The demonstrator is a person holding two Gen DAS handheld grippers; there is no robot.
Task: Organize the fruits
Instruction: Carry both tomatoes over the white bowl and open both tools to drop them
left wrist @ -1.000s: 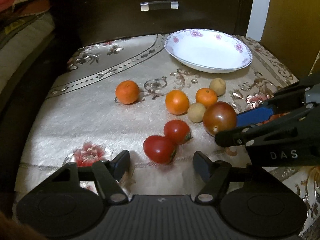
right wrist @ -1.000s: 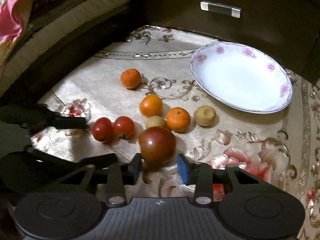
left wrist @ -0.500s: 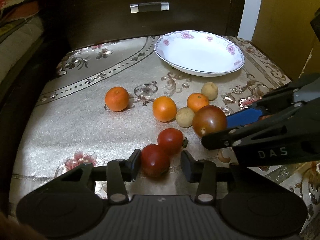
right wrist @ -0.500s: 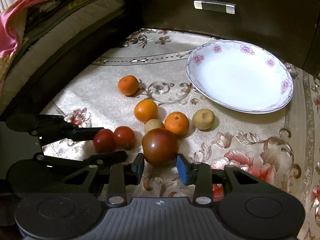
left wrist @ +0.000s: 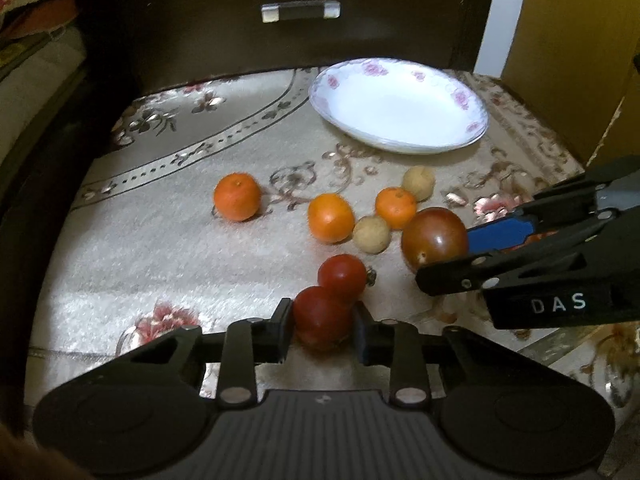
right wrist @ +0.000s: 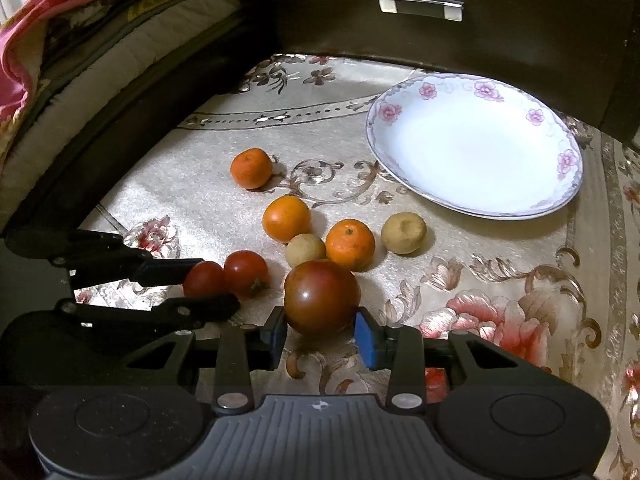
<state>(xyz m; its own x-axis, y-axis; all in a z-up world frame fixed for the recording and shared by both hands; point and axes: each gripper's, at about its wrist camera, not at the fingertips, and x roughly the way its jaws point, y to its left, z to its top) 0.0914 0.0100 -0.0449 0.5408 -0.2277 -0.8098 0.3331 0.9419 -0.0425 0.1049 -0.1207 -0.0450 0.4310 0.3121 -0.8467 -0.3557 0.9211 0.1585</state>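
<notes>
My left gripper [left wrist: 322,330] is shut on a small red tomato [left wrist: 322,316], which touches a second red tomato [left wrist: 343,276] just beyond it. My right gripper [right wrist: 321,336] is shut on a large dark red-brown tomato [right wrist: 322,296], also seen in the left wrist view [left wrist: 434,238]. Three oranges [right wrist: 251,168] [right wrist: 286,218] [right wrist: 350,244] and two small tan fruits [right wrist: 306,250] [right wrist: 403,234] lie on the cloth. A white flowered plate [right wrist: 472,148] sits empty at the far right.
The fruits lie on a beige embroidered cloth [right wrist: 480,292]. A dark cabinet with a drawer handle [right wrist: 420,8] stands behind. Bedding [right wrist: 60,40] lies beyond the left edge. A yellow panel [left wrist: 568,52] stands at the right in the left wrist view.
My left gripper moved forward and closed on the near red tomato. My right gripper stayed shut on the large dark tomato and raised it slightly.
</notes>
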